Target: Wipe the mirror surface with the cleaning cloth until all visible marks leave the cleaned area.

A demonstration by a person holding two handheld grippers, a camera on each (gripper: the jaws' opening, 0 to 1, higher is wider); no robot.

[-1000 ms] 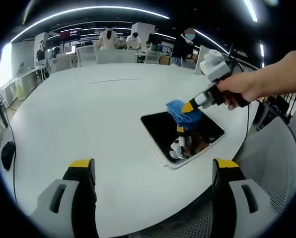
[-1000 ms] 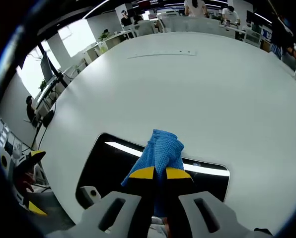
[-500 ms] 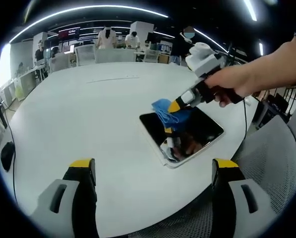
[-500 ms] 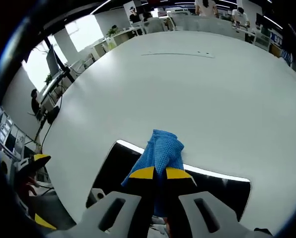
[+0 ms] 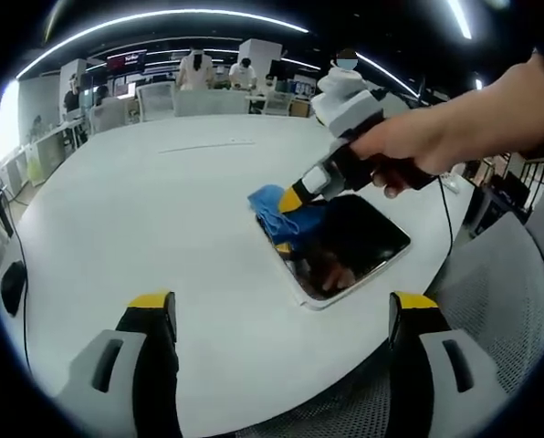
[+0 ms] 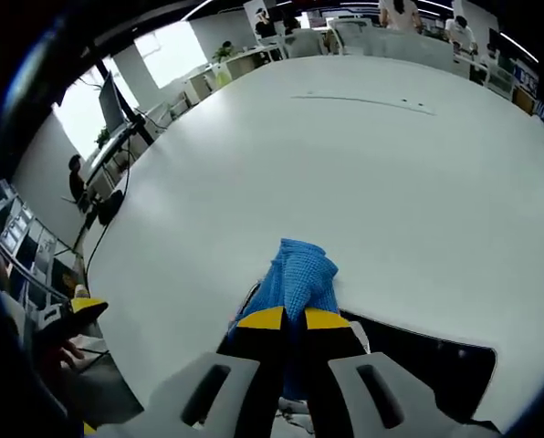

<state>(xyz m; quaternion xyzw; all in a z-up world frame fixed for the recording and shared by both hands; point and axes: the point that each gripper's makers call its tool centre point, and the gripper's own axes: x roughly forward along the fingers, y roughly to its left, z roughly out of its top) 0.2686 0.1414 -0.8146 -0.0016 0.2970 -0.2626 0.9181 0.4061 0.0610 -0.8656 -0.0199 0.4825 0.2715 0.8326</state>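
Lighting: long ceiling strips (image 5: 162, 15) are casting bright, even light across the white surface (image 5: 144, 219), which is reflecting it softly without hard shadows. A window (image 6: 167, 55) is blowing out to pure white in the right gripper view. The mirror (image 5: 350, 242) is reading dark, and is showing a thin bright streak (image 6: 436, 344) in the right gripper view. Quality: fisheye bending is curving lines near both edges; the hand (image 5: 436, 137) is showing slight motion blur; the background is staying soft.
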